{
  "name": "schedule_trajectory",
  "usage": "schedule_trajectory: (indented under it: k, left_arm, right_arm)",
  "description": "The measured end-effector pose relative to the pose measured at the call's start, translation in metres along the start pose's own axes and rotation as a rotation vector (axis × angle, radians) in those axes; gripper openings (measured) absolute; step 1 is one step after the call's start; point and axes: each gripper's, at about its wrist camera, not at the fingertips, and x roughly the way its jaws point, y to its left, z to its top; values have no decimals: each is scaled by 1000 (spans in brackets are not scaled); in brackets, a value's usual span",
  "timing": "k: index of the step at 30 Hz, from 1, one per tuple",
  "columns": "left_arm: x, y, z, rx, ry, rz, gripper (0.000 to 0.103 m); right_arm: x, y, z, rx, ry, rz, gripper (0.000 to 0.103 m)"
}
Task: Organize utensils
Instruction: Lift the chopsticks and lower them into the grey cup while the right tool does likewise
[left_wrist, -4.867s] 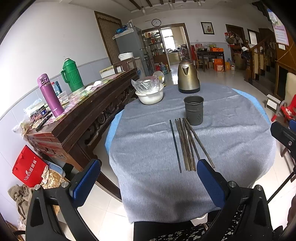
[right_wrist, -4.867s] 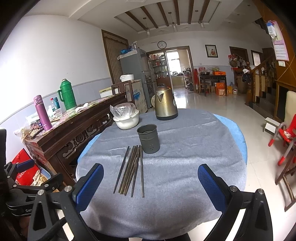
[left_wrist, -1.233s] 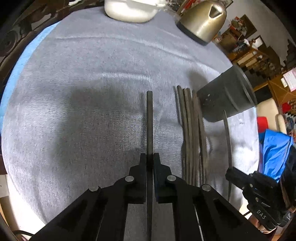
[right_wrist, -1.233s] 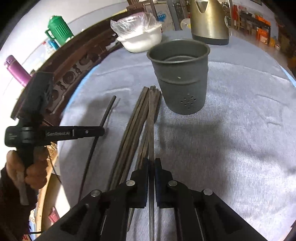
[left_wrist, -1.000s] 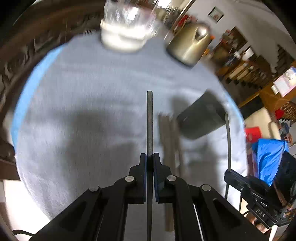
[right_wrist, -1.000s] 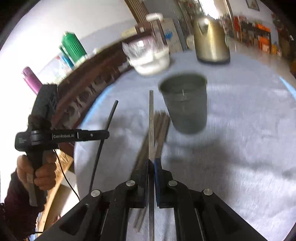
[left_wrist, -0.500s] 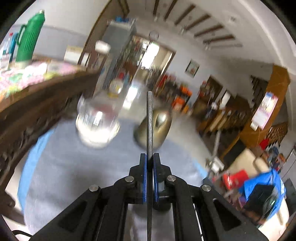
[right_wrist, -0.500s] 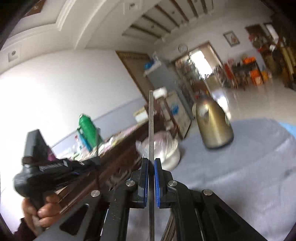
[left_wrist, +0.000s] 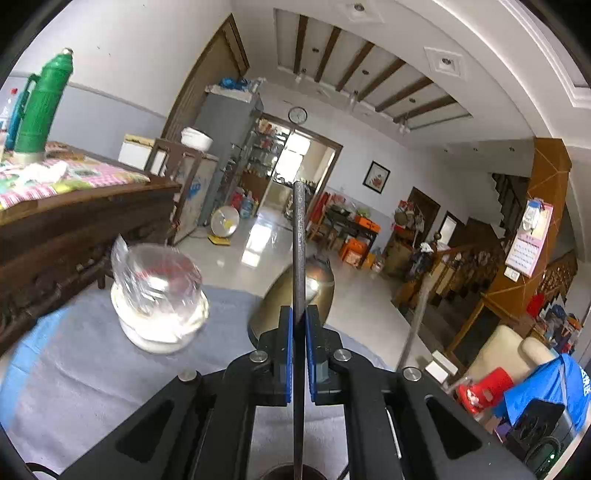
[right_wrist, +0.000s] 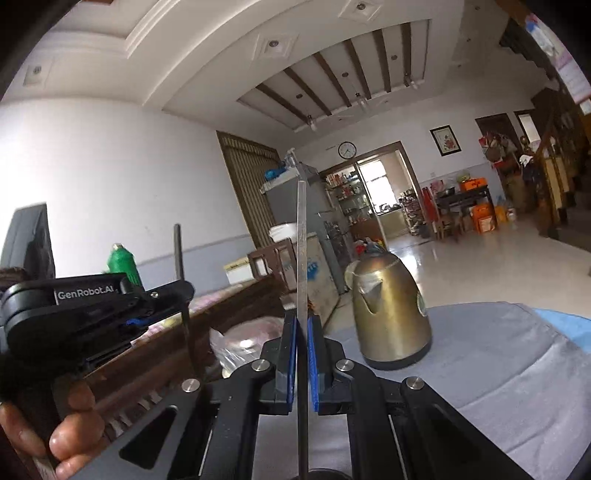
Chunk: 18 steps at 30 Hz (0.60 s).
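Both tongs, left tongs (left_wrist: 298, 350) and right tongs (right_wrist: 302, 354), are matte black with blue pads and silver screws at the linkage joints; left unit, lower left of the right-wrist frame, carries white "GenRobot.AI" lettering above a bare hand (right_wrist: 70, 432).

1. I see the bench (left_wrist: 74, 373) filling the lower left of the left wrist view, covered in a grey cloth (left_wrist: 96, 398) with a blue layer (left_wrist: 22, 354) showing at its left edge.
2. A white bowl (left_wrist: 159, 328) with clear plastic bunched over it stands on the cloth, left of centre, blurred.
3. A brass-coloured kettle (left_wrist: 273, 302) stands on the cloth just right of the bowl.
4. In the right wrist view the bench (right_wrist: 517, 369) takes the lower right, with the kettle (right_wrist: 391, 310) right of centre.
5. The blue layer (right_wrist: 569, 325) peeks out at the far right.
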Motion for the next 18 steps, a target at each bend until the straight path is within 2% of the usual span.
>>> schedule_trajectory:
  k: [4,9,18]
  left_arm:
    - [15,5,-21,5,19,17,7]
    - [19,5,-45,38,5,47,7]
    - [-3,9,-71,48,43,25,7]
  right_arm:
    - [8,-7,-14,3,26,-18,7]
    - [-2,-8,-27,-18,47,-22,7]
    - [-32,-2,-37,-58,86,-10,7]
